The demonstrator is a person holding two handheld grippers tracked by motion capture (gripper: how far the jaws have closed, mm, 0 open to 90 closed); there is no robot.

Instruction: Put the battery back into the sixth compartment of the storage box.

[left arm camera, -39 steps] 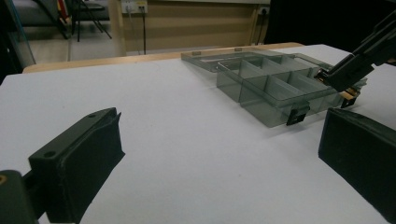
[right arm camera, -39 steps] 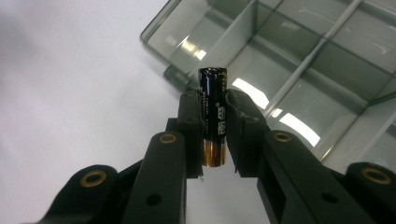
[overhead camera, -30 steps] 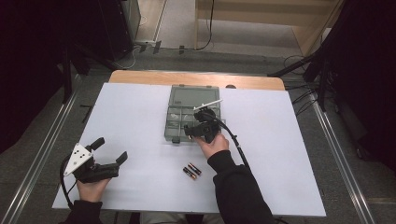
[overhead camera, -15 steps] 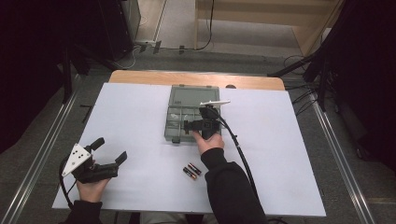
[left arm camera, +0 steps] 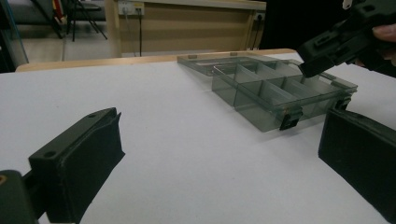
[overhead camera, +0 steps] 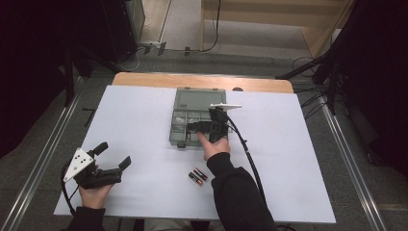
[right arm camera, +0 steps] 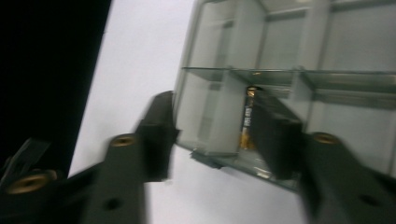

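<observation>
right fingers (right arm camera: 212,135) just opened, battery (right arm camera: 247,122) between.

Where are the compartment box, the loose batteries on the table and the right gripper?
compartment box (overhead camera: 182,118), high view, on a divider in its tray.
loose batteries (overhead camera: 197,176), high view, middle of the pair lying on the white table.
right gripper (overhead camera: 204,129), high view, between its fingertips over the box's near compartments.
</observation>
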